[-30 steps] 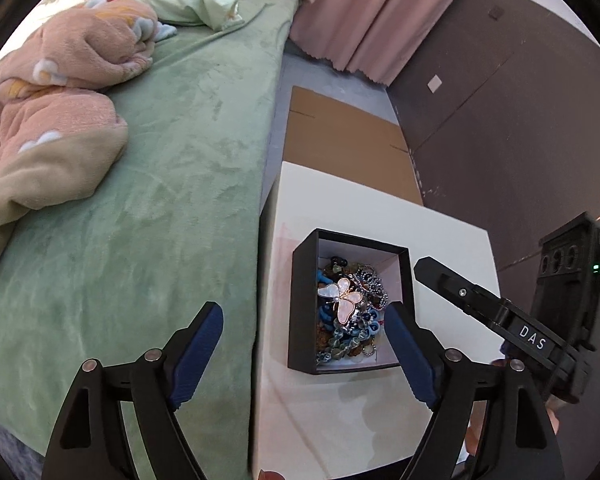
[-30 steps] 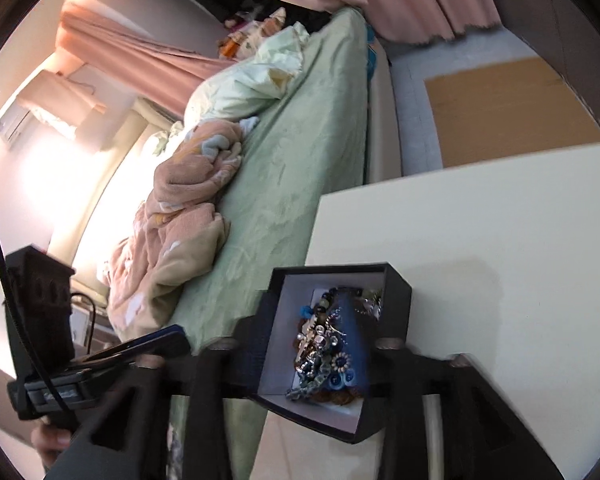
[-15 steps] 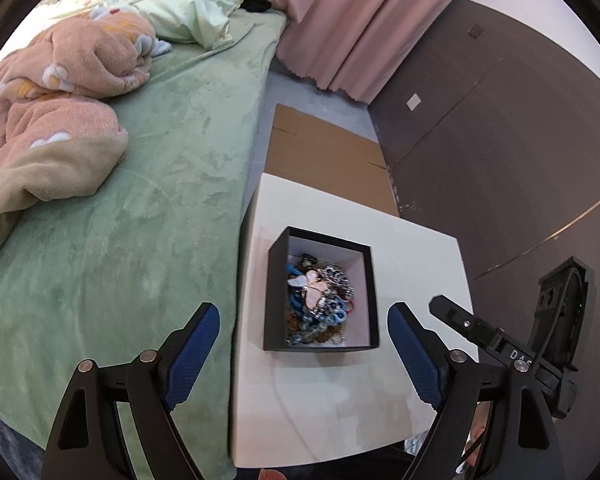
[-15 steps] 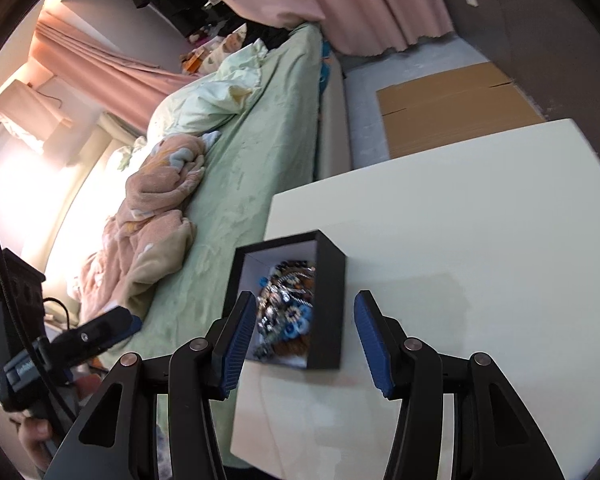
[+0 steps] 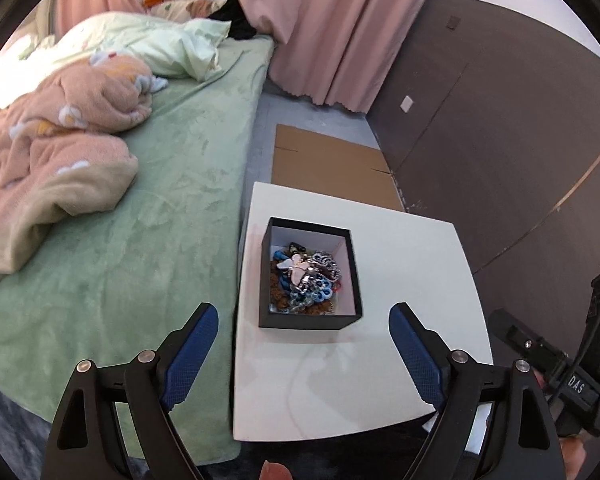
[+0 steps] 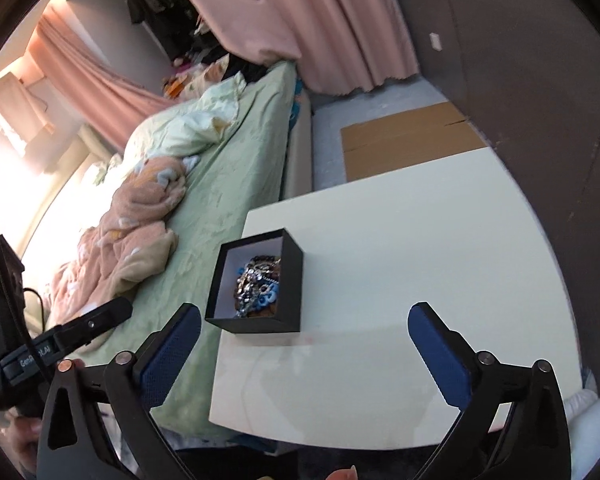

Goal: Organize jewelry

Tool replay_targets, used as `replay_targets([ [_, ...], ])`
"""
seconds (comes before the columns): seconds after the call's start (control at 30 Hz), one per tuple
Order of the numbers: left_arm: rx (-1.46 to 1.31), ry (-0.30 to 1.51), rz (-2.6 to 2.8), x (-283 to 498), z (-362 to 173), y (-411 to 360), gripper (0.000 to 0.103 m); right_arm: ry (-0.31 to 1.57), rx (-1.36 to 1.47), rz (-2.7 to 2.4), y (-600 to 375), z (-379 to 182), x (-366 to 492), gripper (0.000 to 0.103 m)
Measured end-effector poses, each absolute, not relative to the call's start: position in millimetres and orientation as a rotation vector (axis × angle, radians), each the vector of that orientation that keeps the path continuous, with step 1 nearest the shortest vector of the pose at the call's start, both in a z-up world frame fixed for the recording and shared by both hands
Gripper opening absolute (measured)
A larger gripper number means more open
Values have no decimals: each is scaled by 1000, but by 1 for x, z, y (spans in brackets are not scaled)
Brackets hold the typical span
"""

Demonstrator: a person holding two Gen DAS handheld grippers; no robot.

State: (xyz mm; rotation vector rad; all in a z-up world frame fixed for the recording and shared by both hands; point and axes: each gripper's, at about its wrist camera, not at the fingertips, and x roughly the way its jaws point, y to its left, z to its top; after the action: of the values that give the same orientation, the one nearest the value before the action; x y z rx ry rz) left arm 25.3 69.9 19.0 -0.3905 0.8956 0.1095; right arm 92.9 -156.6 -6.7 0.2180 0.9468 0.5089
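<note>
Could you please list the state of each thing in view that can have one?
Black box: lidless, upright on the white table.
Jewelry: heaped inside the box.
Left tool: jaws opening, nothing between them.
Right tool: jaws opening, nothing held.
Pink blanket: crumpled on the bed.

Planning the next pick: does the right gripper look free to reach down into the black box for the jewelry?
Probably yes. The black box has no lid, the jewelry lies exposed, and nothing sits between it and the right gripper, whose jaws are opening with nothing between them.
</note>
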Motion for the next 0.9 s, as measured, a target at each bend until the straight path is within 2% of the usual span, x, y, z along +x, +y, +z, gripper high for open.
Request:
replay_targets([
  [0.07,-378,869,107,18,25,64,103,927,226,488,-166,-3,86,103],
  [0.43,-329,821,114,-9,47,40,103,888,202,433,-204,9,52,103],
  [0.9,-138,811,107,-44,70,5,103,835,131,411,-235,42,10,103],
])
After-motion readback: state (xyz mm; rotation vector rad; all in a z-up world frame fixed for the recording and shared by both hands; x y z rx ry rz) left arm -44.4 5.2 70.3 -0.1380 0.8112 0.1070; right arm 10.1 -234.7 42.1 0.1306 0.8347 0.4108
